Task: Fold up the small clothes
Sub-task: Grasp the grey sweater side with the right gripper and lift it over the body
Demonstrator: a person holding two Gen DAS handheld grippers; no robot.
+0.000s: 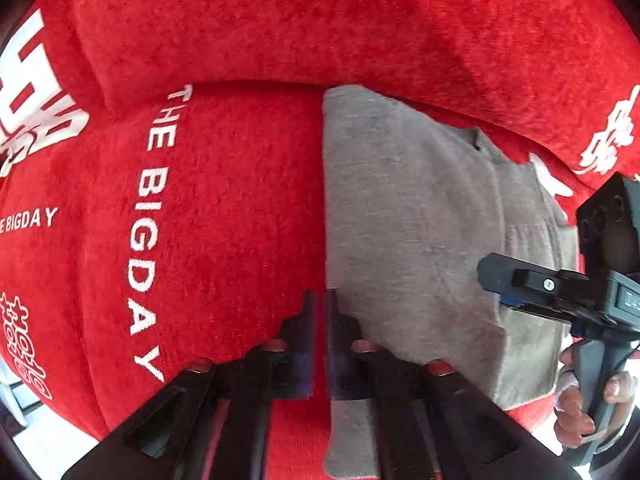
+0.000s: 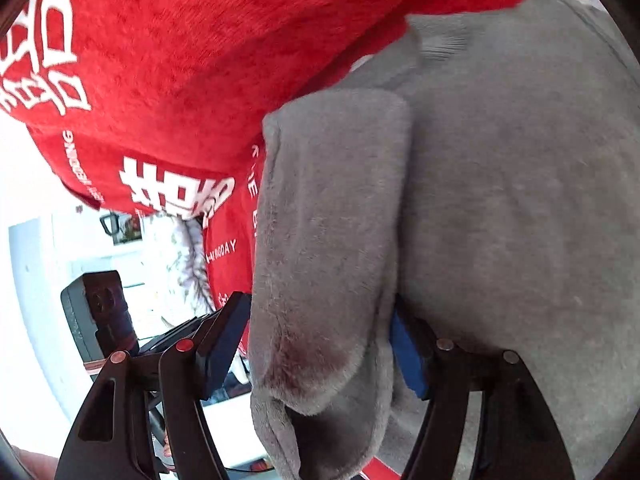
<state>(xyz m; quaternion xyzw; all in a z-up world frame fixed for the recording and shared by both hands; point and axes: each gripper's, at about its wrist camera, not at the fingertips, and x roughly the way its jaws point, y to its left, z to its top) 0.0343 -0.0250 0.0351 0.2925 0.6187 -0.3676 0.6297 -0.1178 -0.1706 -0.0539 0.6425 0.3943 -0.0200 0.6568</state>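
A small grey garment [image 1: 408,208] lies on a red sofa cover [image 1: 224,200] with white lettering. My left gripper [image 1: 322,312] is shut, its fingers pinched together at the garment's left edge; whether cloth is between them I cannot tell. My right gripper [image 2: 320,340] is wide open, with a thick fold of the grey garment [image 2: 328,240] hanging between its fingers. The right gripper also shows in the left wrist view [image 1: 520,284] at the garment's right side, held by a hand.
The red cover's back cushion [image 1: 360,20] rises behind the garment. In the right wrist view, a bright white room and a dark chair [image 2: 100,312] lie past the sofa's edge at the left.
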